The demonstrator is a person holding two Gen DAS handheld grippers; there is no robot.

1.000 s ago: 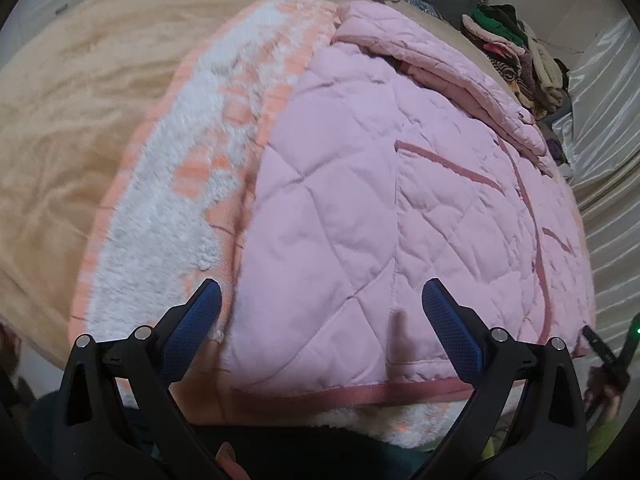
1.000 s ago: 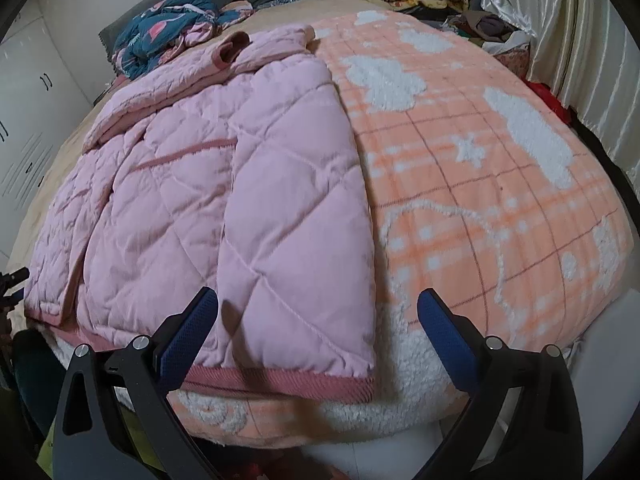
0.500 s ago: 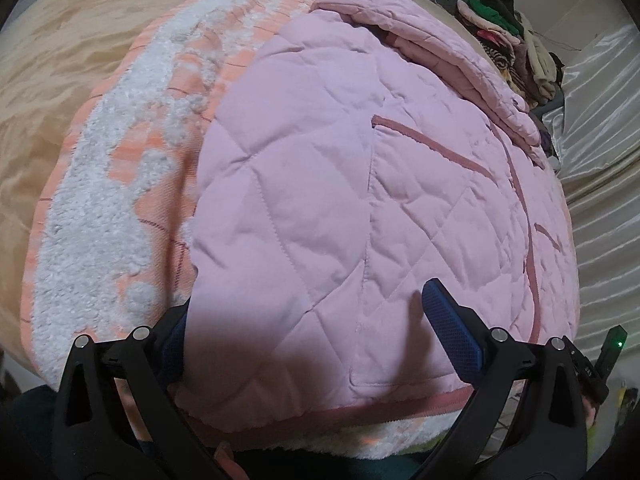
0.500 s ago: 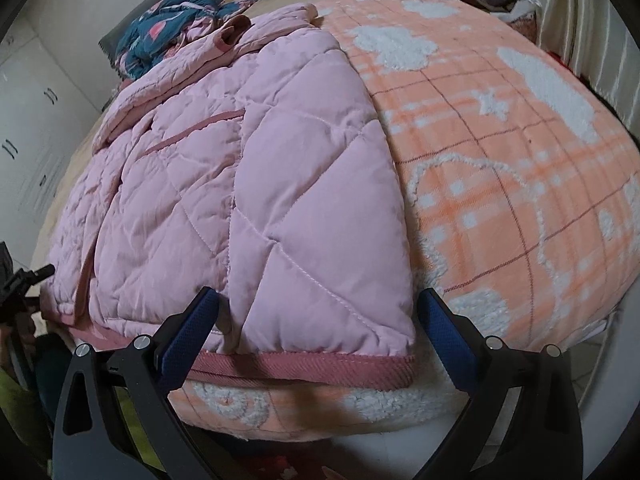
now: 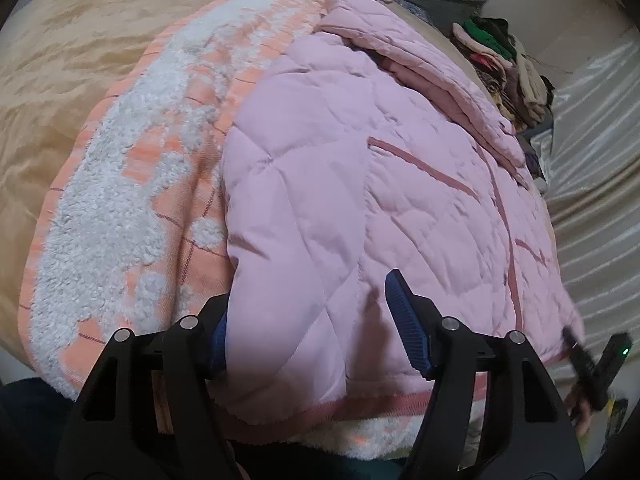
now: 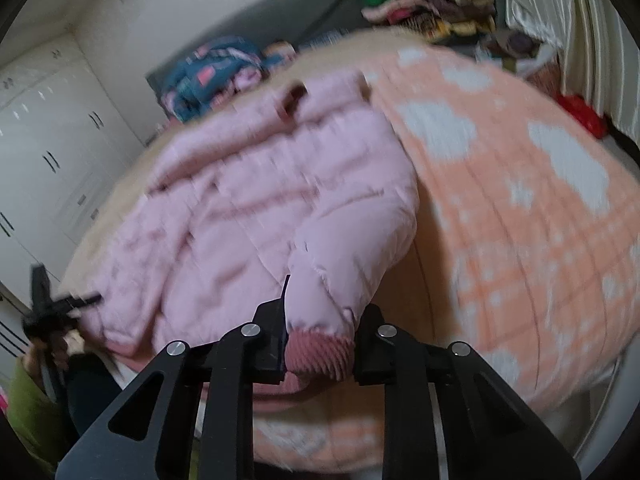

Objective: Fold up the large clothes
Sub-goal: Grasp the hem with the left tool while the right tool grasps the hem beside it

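A pink quilted jacket [image 5: 360, 184] lies on an orange and white fleece blanket [image 5: 132, 184] on the bed. My left gripper [image 5: 316, 324] straddles the jacket's near left hem corner, its jaws partly closed around the fabric with a gap still between them. My right gripper [image 6: 320, 344] is shut on the jacket's right hem corner [image 6: 320, 352], pinching the ribbed dark pink band and lifting it off the blanket [image 6: 520, 220]. The jacket [image 6: 260, 216] is bunched up behind that grip. The right wrist view is blurred by motion.
A tan bedspread [image 5: 60, 72] lies left of the blanket. Piles of folded clothes [image 6: 432, 4] sit at the bed's far end, with a blue patterned garment [image 6: 216, 68] near it. White wardrobes [image 6: 48, 140] stand left. Silver curtains [image 5: 592, 152] hang right.
My right gripper closed on the jacket's hem corner and lifted it up. My left gripper narrowed around the left hem corner and pushed in over it.
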